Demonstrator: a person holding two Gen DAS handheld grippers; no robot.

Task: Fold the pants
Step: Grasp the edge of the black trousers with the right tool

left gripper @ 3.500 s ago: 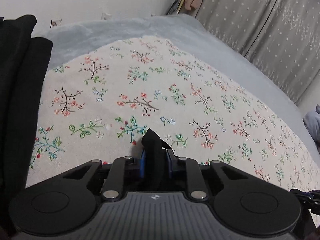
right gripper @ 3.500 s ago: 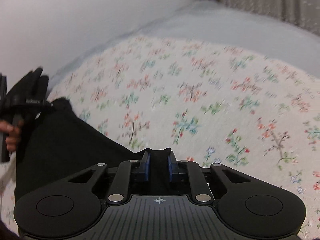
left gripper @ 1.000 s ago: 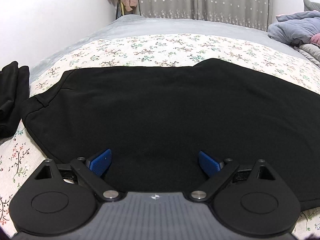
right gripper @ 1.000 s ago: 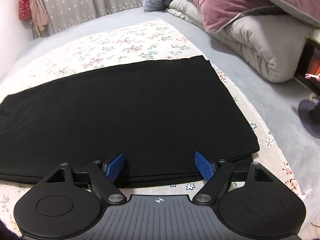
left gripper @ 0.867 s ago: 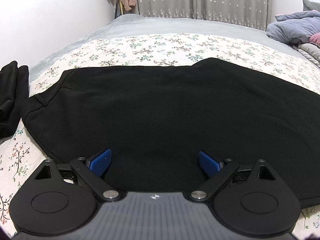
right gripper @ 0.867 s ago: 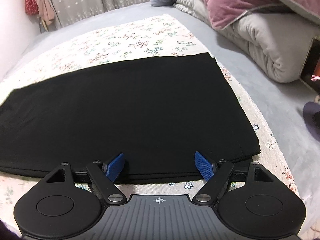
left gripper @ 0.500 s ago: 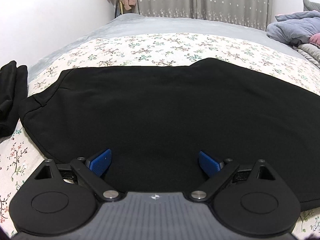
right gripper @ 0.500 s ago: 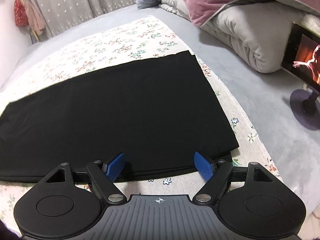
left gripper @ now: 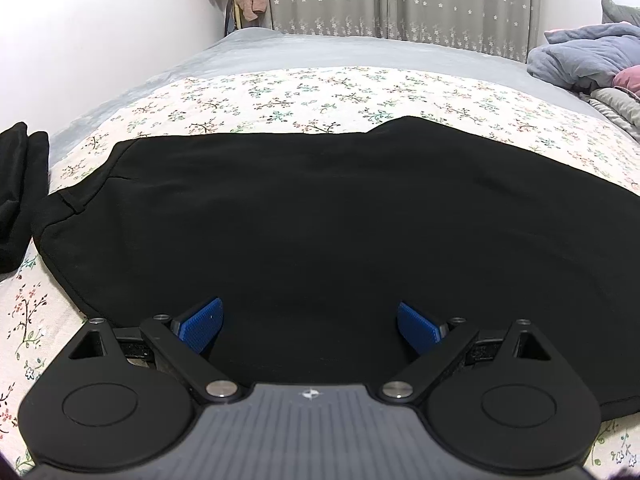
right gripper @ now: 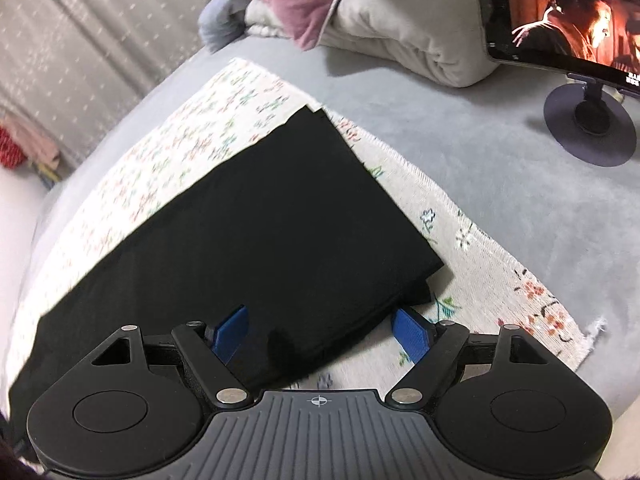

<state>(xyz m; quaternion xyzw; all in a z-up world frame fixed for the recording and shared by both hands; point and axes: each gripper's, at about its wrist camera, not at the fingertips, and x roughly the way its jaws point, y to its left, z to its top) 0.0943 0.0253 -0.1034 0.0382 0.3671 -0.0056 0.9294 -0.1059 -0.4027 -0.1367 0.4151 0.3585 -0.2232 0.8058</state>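
Black pants (left gripper: 320,220) lying flat on a flowery cloth (left gripper: 320,92) on a gray bed (right gripper: 480,208). Folded in half the long way, one leg on top of the other. Left gripper (left gripper: 310,326) just above the wide top part of the pants, blue fingers (left gripper: 200,324) spread wide, holding nothing. Right gripper (right gripper: 320,330) over the leg ends (right gripper: 400,264), also spread wide, holding nothing. More black clothes (left gripper: 18,196) piled at the far left. Pillows (right gripper: 360,12) and a glowing screen (right gripper: 560,20) off to the right.
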